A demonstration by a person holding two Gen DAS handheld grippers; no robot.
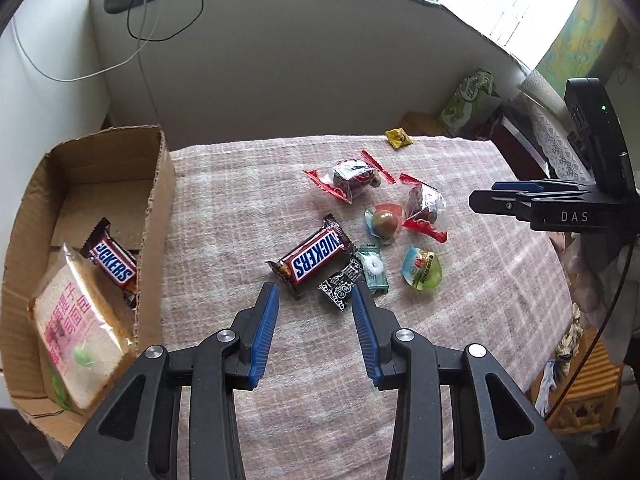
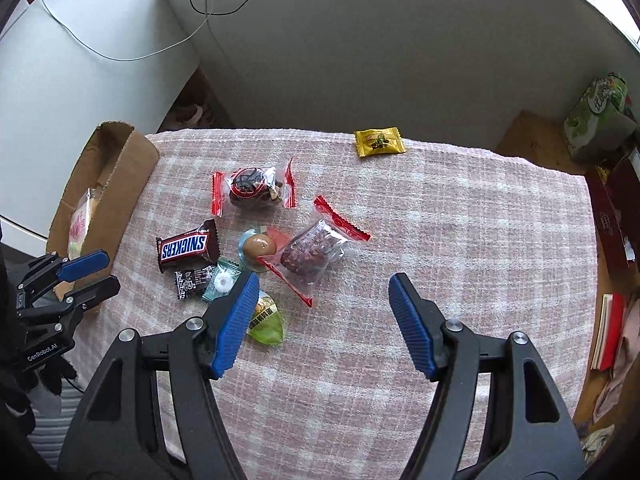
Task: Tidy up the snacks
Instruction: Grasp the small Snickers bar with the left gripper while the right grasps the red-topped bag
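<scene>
A: What are you working over?

B: You are working over a bench [image 2: 460, 240] draped in a pink checked cloth, with a white wall behind it and cables hanging down the wall. A cardboard box [image 1: 156, 216] is sitting at the cloth's left edge, already holding a Snickers bar and a wrapped bread slice [image 1: 76, 332].

A: And where are the loose snacks lying?

B: Take the Snickers bar on the cloth [image 1: 314, 258] as your mark. The black sachet [image 1: 340, 286] and the mint [image 1: 372, 268] are touching its near end; two red-edged packets and the jelly cups are lying beyond and right of it. A yellow candy [image 2: 379, 142] is lying alone, well apart, at the far edge.

A: How are your jaws standing?

B: Your left gripper [image 1: 316, 300] is hovering just in front of that bar, jaws apart and empty. Your right gripper [image 2: 322, 288] is hovering right of it, jaws wide apart and empty, with a green jelly cup [image 2: 266, 320] beside the left finger.
</scene>
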